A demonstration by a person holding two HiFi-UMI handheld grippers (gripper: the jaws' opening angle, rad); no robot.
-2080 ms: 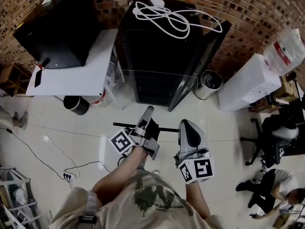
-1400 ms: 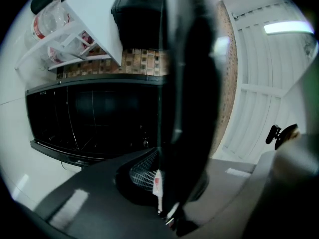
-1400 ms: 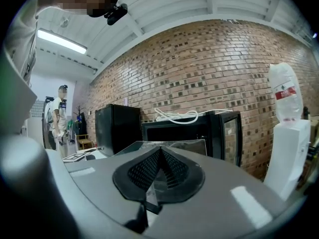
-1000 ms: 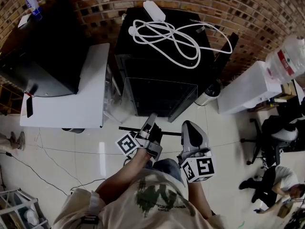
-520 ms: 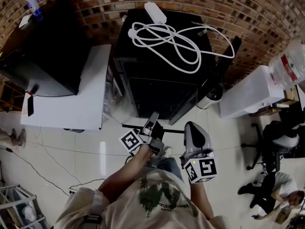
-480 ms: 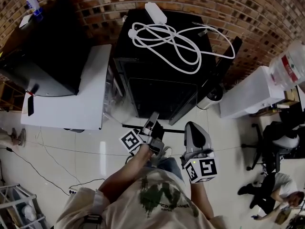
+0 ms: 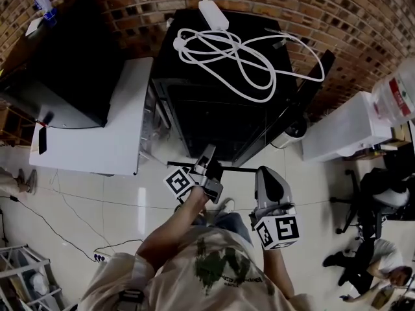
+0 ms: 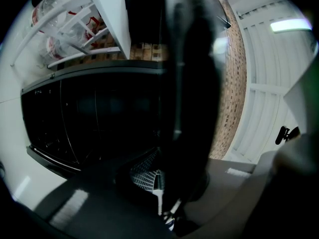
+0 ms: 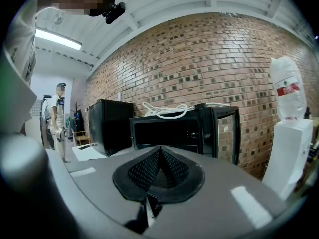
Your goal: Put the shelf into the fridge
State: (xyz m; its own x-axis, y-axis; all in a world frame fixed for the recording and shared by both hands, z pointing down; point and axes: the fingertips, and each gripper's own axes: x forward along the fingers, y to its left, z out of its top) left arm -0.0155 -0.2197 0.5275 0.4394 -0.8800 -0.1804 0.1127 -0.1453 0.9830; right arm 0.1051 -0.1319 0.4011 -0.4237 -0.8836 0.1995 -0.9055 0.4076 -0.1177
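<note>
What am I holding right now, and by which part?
The left gripper pinches the shelf by its dark near edge bar; the right gripper, shut, holds nothing.

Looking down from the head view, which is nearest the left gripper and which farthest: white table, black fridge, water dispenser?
From the left gripper, shut on the shelf:
1. The black fridge, straight ahead of it.
2. The white table, off to its left.
3. The water dispenser, far over on the right.
</note>
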